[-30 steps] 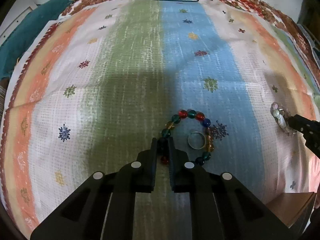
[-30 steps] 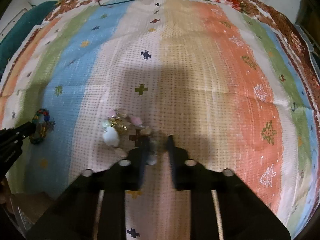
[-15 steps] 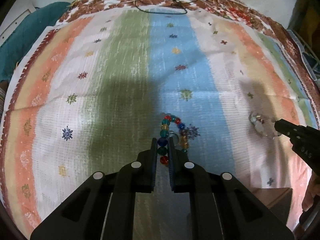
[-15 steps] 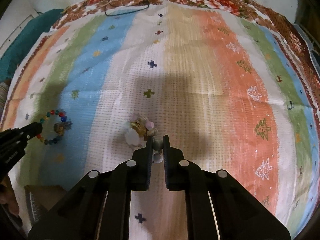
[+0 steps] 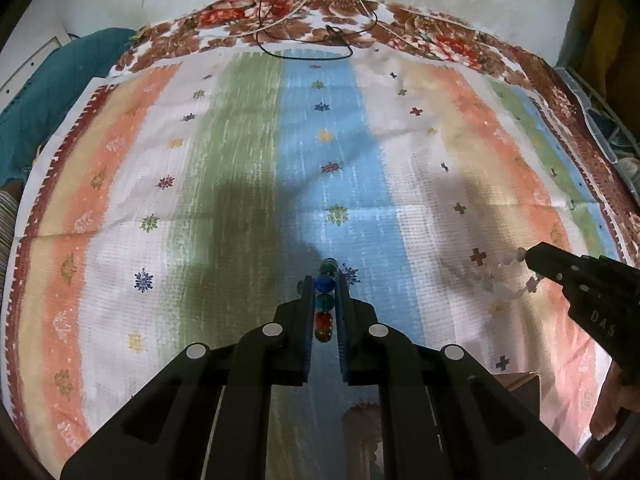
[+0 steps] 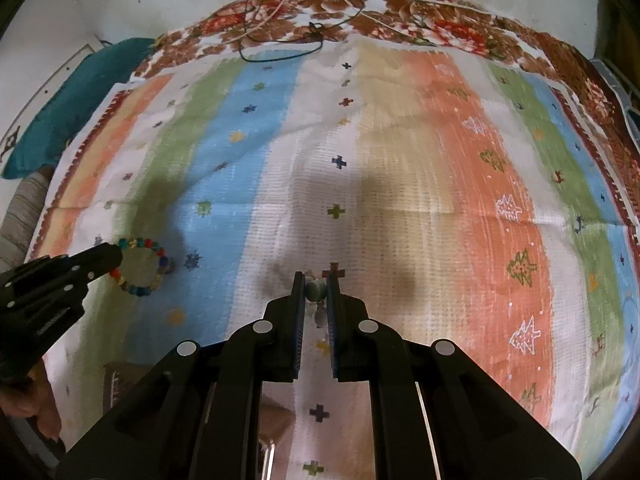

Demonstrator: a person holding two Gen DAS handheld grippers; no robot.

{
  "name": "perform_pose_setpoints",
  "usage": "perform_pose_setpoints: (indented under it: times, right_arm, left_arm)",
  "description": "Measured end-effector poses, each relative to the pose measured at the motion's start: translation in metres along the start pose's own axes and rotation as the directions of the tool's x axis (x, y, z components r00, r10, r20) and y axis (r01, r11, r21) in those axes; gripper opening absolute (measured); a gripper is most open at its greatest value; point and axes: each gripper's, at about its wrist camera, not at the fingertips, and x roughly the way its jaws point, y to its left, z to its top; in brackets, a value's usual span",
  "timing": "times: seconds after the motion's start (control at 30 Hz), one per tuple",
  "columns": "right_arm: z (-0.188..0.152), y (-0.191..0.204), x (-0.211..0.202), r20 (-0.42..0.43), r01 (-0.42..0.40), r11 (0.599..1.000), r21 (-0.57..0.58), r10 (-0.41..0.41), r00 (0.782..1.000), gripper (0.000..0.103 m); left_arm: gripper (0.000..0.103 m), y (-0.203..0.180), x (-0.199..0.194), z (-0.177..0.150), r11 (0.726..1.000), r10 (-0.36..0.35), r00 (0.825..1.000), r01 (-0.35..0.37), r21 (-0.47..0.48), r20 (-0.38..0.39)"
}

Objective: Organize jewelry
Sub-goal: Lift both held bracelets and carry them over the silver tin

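My left gripper is shut on a bracelet of coloured glass beads and holds it lifted above the striped cloth; the bracelet hangs as a ring in the right wrist view. My right gripper is shut on a pale bead bracelet, which hangs from its tip in the left wrist view. The ring seen earlier inside the coloured bracelet does not show now.
A brown wooden box shows at the near edge in the left wrist view and in the right wrist view. Black and white cords lie at the cloth's far edge. A teal cushion lies at the far left.
Both grippers have risen from the cloth, each carrying its bracelet. The right gripper closed on the pale bracelet during this second. The coloured bracelet now hangs lifted instead of lying flat.
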Motion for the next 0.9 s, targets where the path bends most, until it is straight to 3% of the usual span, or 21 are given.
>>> perform_pose_setpoints:
  times: [0.9]
  right_arm:
    - [-0.017, 0.018, -0.044, 0.06, -0.021, 1.0, -0.018, 0.022, 0.998, 0.011]
  left_arm:
    - [0.009, -0.004, -0.044, -0.011, 1.0, -0.02, 0.998, 0.021, -0.007, 0.056]
